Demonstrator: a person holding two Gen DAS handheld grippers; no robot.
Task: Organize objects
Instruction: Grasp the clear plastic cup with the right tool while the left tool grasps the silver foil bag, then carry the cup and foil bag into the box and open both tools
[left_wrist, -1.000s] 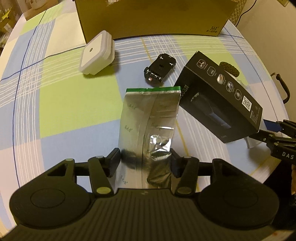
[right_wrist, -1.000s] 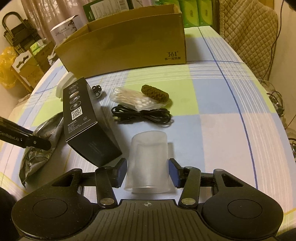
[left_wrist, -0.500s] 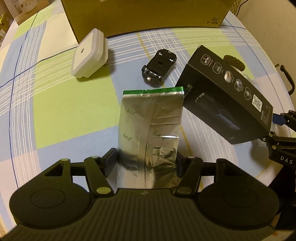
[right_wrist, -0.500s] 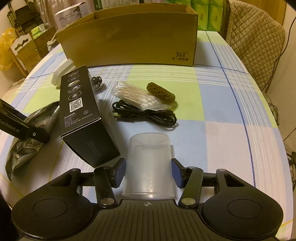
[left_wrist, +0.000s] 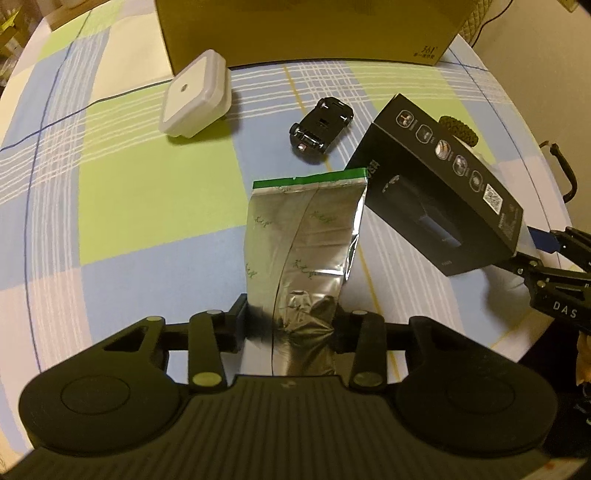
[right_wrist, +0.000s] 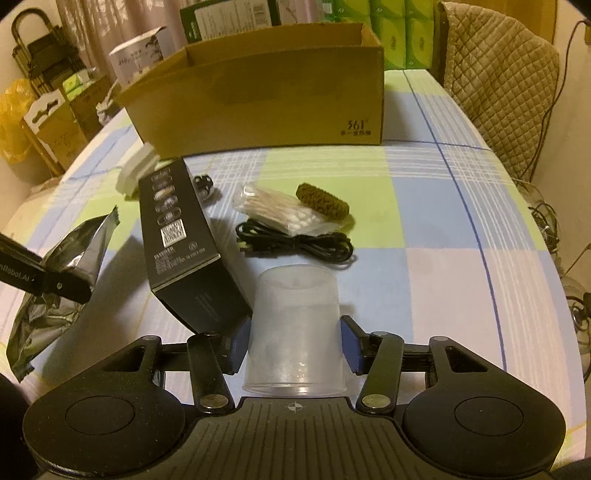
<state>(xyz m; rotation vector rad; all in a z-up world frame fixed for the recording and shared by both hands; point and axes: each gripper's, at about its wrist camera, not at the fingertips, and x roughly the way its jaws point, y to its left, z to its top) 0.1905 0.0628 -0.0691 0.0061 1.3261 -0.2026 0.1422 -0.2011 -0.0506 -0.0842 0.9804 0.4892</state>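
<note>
A silver foil pouch (left_wrist: 303, 229) with a green top edge stands up from the checked tablecloth. My left gripper (left_wrist: 290, 321) is shut on its lower end, the jaws closing and crumpling the foil between the pads. The pouch (right_wrist: 70, 251) also shows at the left of the right wrist view. A clear plastic cup (right_wrist: 295, 295) stands upside down on the cloth. My right gripper (right_wrist: 295, 339) is shut on it, a blue pad against each side. An open cardboard box (right_wrist: 258, 96) sits at the back of the table.
A black product box (left_wrist: 436, 192) lies between the two grippers. Near it are a black toy car (left_wrist: 321, 125), a white square case (left_wrist: 195, 96), a bag of cotton swabs (right_wrist: 280, 210), a black cable (right_wrist: 295, 243) and a brown roll (right_wrist: 321, 201). A quilted chair (right_wrist: 498, 74) stands at the right.
My left jaws have drawn together and now pinch the pouch, which is crumpled at the grip. The right gripper still holds the cup as before.
</note>
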